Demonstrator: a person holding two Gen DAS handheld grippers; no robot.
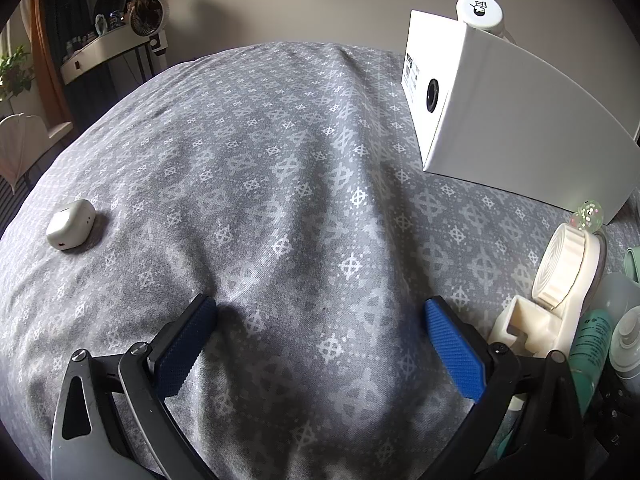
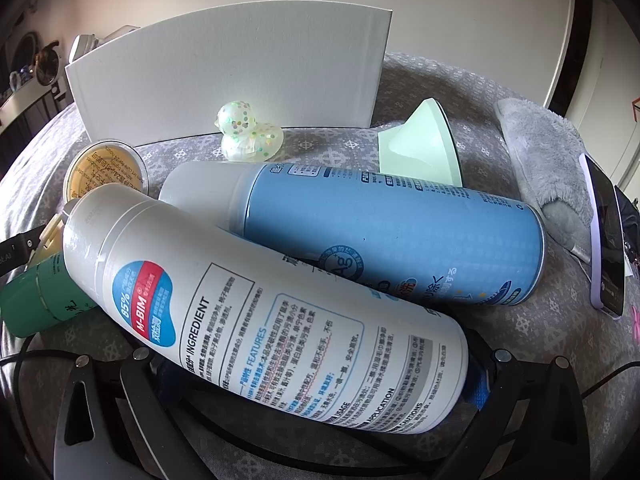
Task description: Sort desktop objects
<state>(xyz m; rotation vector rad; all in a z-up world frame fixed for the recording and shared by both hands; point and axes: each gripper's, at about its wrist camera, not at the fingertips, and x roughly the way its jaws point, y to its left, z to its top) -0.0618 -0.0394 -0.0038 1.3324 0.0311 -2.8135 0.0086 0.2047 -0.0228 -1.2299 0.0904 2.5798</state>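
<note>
Two tools are in view. The right tool (image 2: 316, 380) has its fingers on either side of a white spray can (image 2: 256, 312) lying on its side; the can hides the pads, so I cannot tell whether they grip it. A blue spray can (image 2: 392, 236) lies just behind, touching it, and a green tube (image 2: 38, 300) sticks out at the left. Farther back sit a speckled toy duck (image 2: 248, 132), a mint green piece (image 2: 424, 144) and a white box (image 2: 232, 72) standing upright. The left tool (image 1: 320, 344) is spread wide with nothing between its blue pads (image 1: 454, 348), over the grey patterned cloth (image 1: 280, 160). A small white earbud case (image 1: 70, 224) lies apart at the far left.
</note>
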